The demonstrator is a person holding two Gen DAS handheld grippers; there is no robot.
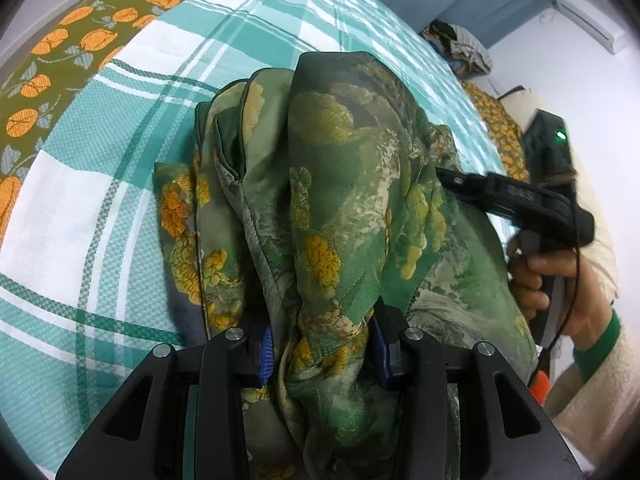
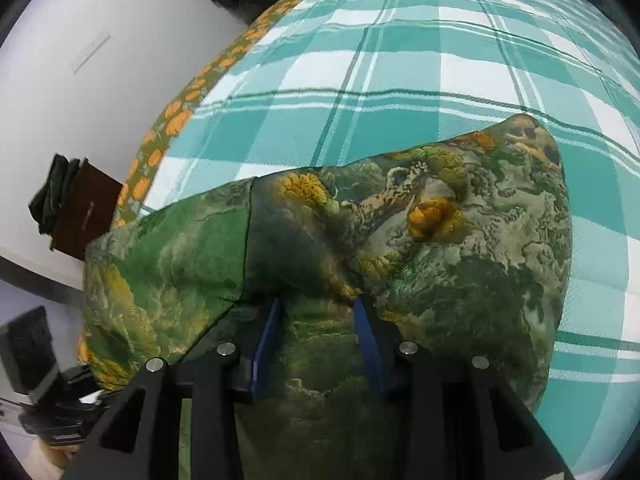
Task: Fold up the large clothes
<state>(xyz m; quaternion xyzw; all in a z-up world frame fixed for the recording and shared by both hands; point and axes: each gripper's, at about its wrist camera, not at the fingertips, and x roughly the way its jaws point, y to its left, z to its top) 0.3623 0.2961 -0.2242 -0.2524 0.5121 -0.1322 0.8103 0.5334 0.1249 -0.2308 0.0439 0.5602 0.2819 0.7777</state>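
Note:
A large green garment [image 1: 340, 200] with yellow and orange flower print lies bunched on a teal and white plaid bed cover [image 1: 120, 200]. My left gripper [image 1: 324, 354] is shut on a gathered bunch of this garment, which rises in folds ahead of it. My right gripper [image 2: 318, 340] has its blue pads [image 2: 266, 344] apart, with the garment [image 2: 440, 248] draped over and between them; I cannot tell if it grips. The right gripper also shows in the left wrist view [image 1: 452, 178], its tip under the cloth, held by a hand.
The plaid cover [image 2: 400, 80] spreads wide beyond the garment. An olive sheet with orange flowers [image 1: 60, 60] borders the bed. A white wall [image 2: 80, 80] and a brown board [image 2: 86, 216] stand left of the bed. A clothes pile [image 1: 460, 46] sits far right.

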